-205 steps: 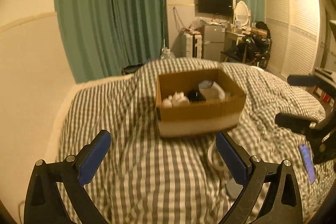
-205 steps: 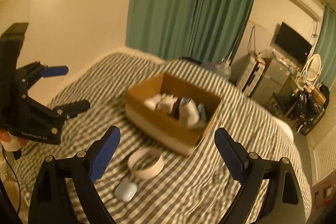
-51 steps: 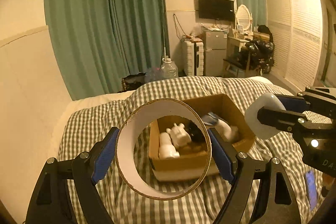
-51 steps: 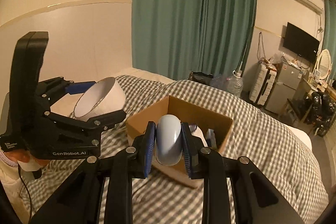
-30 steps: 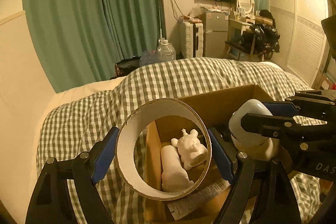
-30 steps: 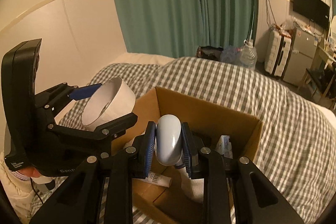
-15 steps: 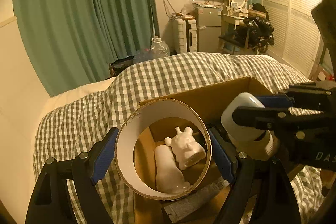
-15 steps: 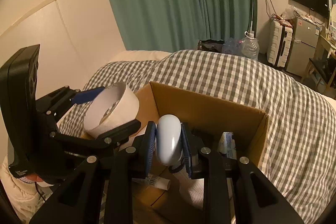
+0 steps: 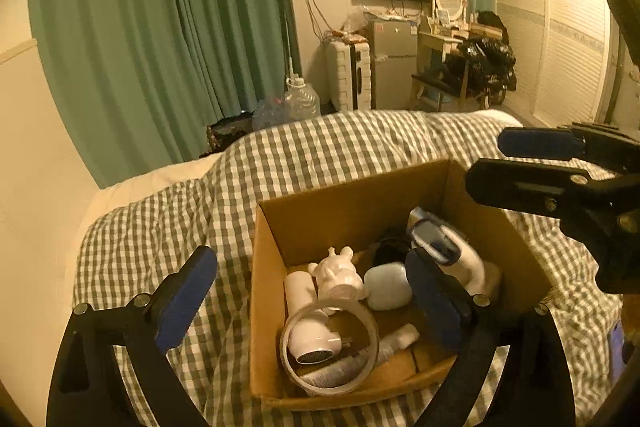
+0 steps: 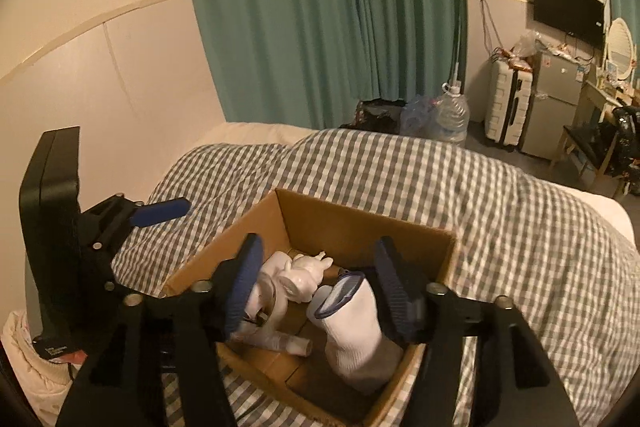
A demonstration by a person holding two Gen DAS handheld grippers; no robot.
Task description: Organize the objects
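Both tools hover over the open cardboard box [image 9: 348,203] on the checked bedspread [image 9: 168,227], and by my reading the drop-in step is just finishing; the left tool [image 9: 312,301] has its jaws spread wide and holds nothing, and the right tool [image 10: 318,285] also stands open and empty, above the box's near side. The tape ring [image 9: 329,345] sits blurred at the box's near-left corner, over a white cylinder [image 9: 306,323]; whether it has come to rest or is mid-fall I cannot tell. The pale blue mouse [image 9: 387,285] lies in the middle of the box, just beside a white figurine [image 9: 338,273]; a white sock [image 10: 354,331] with a dark cuff fills the right part, and a small tube [image 9: 396,343] lies along the near wall. The next move, as I judge it, calls for lifting both tools clear of the box walls without catching the rim; no loose items show on the visible bed.
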